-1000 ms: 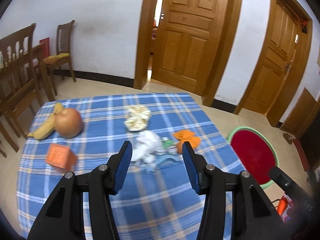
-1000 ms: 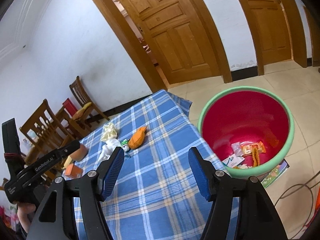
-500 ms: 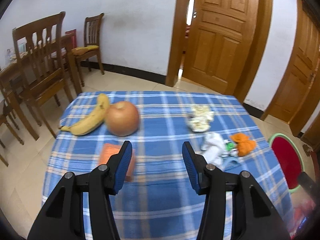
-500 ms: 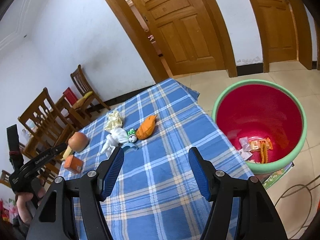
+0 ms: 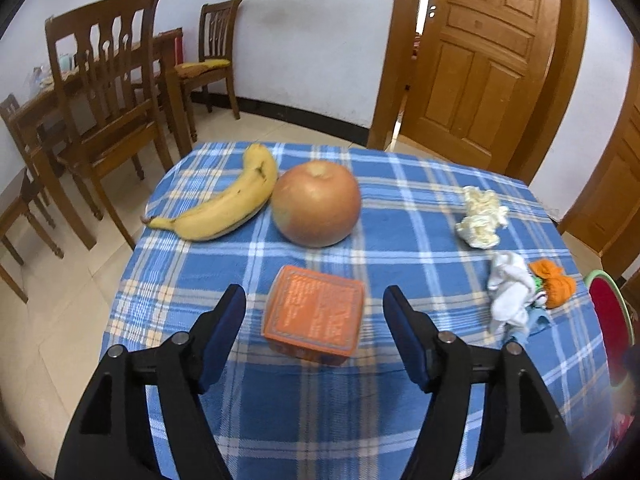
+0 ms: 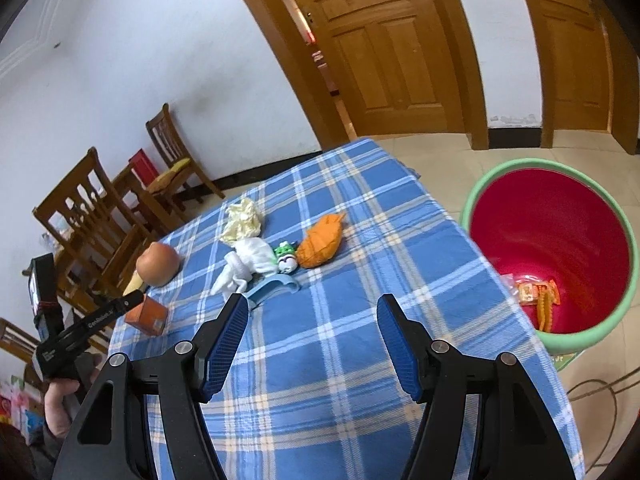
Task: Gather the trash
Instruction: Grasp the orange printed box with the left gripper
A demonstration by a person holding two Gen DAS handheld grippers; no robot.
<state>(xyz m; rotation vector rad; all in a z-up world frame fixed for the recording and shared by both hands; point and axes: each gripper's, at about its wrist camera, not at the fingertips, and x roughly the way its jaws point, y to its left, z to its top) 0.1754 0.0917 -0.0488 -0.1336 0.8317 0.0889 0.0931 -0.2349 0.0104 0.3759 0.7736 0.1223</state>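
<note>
The orange carton [image 5: 314, 316], at lower centre of the left wrist view, is framed by the wide-apart left gripper [image 5: 314, 320], so a descent and closure are judged next, while the right gripper [image 6: 312, 340] is held apart and empty.

Left tool [image 5: 314, 300] swung leftward off the trash, orange box [image 5: 314, 314] now between its jaws

Both wrist views look down along their tongs, sharing the tablecloth [image 5: 400, 216].
</note>
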